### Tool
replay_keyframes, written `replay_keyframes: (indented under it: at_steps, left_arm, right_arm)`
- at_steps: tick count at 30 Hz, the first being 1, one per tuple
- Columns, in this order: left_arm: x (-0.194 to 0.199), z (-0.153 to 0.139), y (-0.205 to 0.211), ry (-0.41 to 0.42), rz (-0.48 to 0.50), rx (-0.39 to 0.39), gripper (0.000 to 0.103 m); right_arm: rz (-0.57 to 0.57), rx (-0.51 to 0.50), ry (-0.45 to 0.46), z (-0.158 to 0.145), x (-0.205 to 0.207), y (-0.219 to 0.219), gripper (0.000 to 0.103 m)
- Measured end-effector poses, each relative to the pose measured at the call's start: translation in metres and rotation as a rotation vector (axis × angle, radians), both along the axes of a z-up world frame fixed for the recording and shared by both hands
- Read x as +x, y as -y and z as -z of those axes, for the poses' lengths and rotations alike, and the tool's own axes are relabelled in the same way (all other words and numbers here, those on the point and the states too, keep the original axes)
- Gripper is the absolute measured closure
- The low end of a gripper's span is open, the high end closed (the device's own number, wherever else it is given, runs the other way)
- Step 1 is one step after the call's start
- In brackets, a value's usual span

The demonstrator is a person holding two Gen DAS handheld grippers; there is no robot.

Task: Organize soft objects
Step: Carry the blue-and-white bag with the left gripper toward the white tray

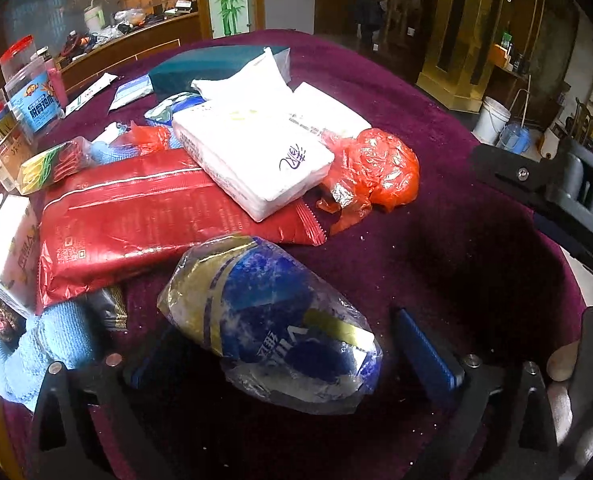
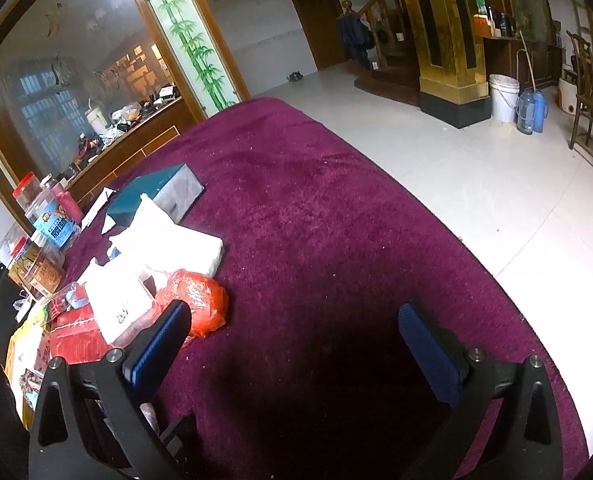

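A crinkled blue-and-gold plastic pack [image 1: 272,332] lies on the purple tablecloth [image 1: 436,240] between the fingers of my left gripper [image 1: 280,332], which stands open; the blue pads do not press on it. Behind it lie a long red pack [image 1: 136,216], a white tissue pack [image 1: 252,156] resting on the red one, and a crumpled orange plastic bag [image 1: 376,172]. A light blue cloth [image 1: 44,344] sits by my left finger. My right gripper [image 2: 294,312] is open and empty over bare cloth [image 2: 316,208], with the orange bag [image 2: 200,300] just beyond its left finger.
Jars and boxes [image 1: 36,92] crowd the table's left edge, also seen as jars [image 2: 52,220] in the right wrist view. A teal box [image 2: 152,196] lies at the back of the pile. The table's round edge [image 2: 496,280] drops to a pale tiled floor on the right.
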State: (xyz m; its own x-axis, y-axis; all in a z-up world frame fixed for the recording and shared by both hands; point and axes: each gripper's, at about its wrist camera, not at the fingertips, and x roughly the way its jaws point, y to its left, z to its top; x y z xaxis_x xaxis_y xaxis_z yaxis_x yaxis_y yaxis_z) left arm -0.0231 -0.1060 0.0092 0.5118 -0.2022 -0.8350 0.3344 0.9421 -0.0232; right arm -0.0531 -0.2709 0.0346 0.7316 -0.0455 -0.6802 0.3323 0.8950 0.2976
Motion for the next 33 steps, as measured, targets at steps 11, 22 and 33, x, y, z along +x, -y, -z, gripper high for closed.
replay_keyframes:
  at_steps: [11,22,33]
  left_arm:
    - [0.003,0.001,0.000,0.006,0.006,-0.011,0.001]
    - [0.002,-0.006,-0.019,0.034,0.033,-0.103,0.031]
    - [-0.063,-0.066,-0.143,0.106,-0.042,-0.445,0.031]
  right_arm:
    - [-0.004,0.011,-0.015,0.003,0.001,-0.001,0.000]
    - [0.002,-0.022,-0.023,0.005,0.002,-0.004,0.000]
    - [-0.024,-0.079,-0.031,0.000,0.003,-0.015,0.000]
